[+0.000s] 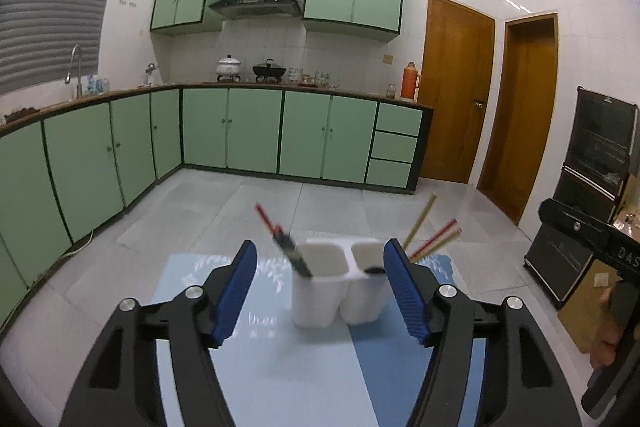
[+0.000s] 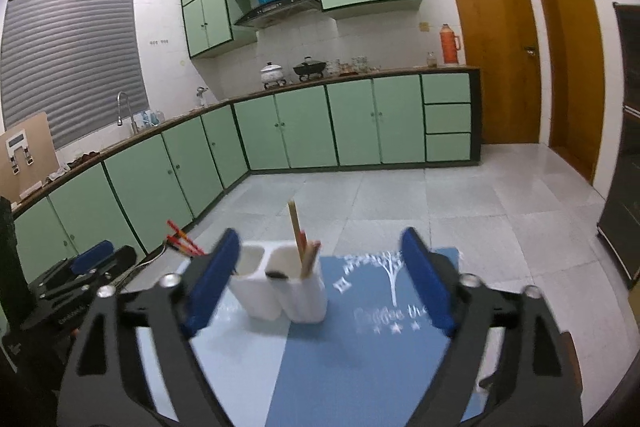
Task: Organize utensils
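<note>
Worktop first: the pale surface under the blue and light-blue printed placemat fills the lower middle of both views, and it carries everything you care about. If either tool drags on that mat, I judge the mat could slide and take the holder with it.

On the mat, at the centre of the left view and just left of centre in the right view, stands the white plastic two-compartment utensil holder. It looks light and tall, so a nudge from a blue pad could tip it. In the left view it sits between the fingers of your left tool, whose jaws stand wide apart and hold nothing. Closing or pushing forward from here risks shoving the holder.

Your right tool is likewise spread open and empty. In its view the holder lies towards the left pad; whether they touch I cannot tell.

The black-and-red chopsticks lean steeply out of the holder's left compartment, up and to the left in the left view. They are blurred, so they may not be settled; a knock could flip them out or lever the holder over.

The tan and red-striped chopsticks slant out of the right compartment towards the right of the left view. The right tool's view shows them more upright. A careless sweep of the right tool could catch their tips.
</note>
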A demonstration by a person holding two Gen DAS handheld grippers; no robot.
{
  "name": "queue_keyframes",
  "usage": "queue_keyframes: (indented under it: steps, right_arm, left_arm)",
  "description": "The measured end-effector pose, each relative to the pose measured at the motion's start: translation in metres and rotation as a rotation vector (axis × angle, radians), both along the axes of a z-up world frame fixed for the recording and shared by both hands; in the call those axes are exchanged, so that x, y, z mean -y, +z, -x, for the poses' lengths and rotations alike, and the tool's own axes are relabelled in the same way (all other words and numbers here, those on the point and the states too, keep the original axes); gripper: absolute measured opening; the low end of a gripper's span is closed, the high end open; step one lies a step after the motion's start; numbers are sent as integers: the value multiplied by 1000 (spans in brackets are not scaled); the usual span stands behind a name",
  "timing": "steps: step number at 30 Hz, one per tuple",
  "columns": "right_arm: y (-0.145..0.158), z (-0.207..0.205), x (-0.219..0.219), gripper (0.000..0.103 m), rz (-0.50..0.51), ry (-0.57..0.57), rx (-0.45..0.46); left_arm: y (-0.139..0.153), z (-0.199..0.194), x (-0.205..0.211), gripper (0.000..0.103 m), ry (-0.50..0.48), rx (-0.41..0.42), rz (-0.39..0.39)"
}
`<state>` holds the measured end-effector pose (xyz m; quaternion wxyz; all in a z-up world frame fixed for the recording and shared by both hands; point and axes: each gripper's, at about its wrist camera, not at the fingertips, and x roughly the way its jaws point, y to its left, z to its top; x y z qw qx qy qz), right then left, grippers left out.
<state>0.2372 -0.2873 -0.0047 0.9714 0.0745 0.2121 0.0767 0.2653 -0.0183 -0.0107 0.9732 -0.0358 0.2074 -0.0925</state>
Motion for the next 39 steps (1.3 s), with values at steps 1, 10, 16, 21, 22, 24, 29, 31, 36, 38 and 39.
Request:
queue_keyframes:
  steps: [1,10,16,21,22,24,29,31,36,38,39]
  right_arm:
    - [-1,7,1,90,-1,-8,-1]
    - [-2,54,-8,97,33,10,23]
    - [4,73,-17,97,32,45,30]
    - [7,85,-23,97,27,75,30]
    - [7,87,-24,97,31,81,31]
    - [8,94,-25,97,43,89,35]
    - [15,103,-29,97,59,108,51]
    - [17,107,-30,98,59,110,59]
    - [22,116,-32,98,62,124,69]
    - [24,118,-34,97,70,128,73]
    - [24,119,-35,98,72,128,75]
  left_arm:
    - [-1,6,-1,68,4,-4,-2]
    - [0,45,0,84,21,-12,-36]
    - [8,66,-2,89,18,12,-36]
    - [14,82,0,94,15,32,-37]
    - [15,84,0,95,16,37,-38]
    - [20,89,1,97,17,48,-41]
    - [26,100,2,97,15,70,-50]
    - [28,104,2,97,11,75,-50]
    - [30,113,5,97,7,91,-50]
    - [32,116,4,97,7,95,-49]
    - [32,117,3,97,7,97,-48]
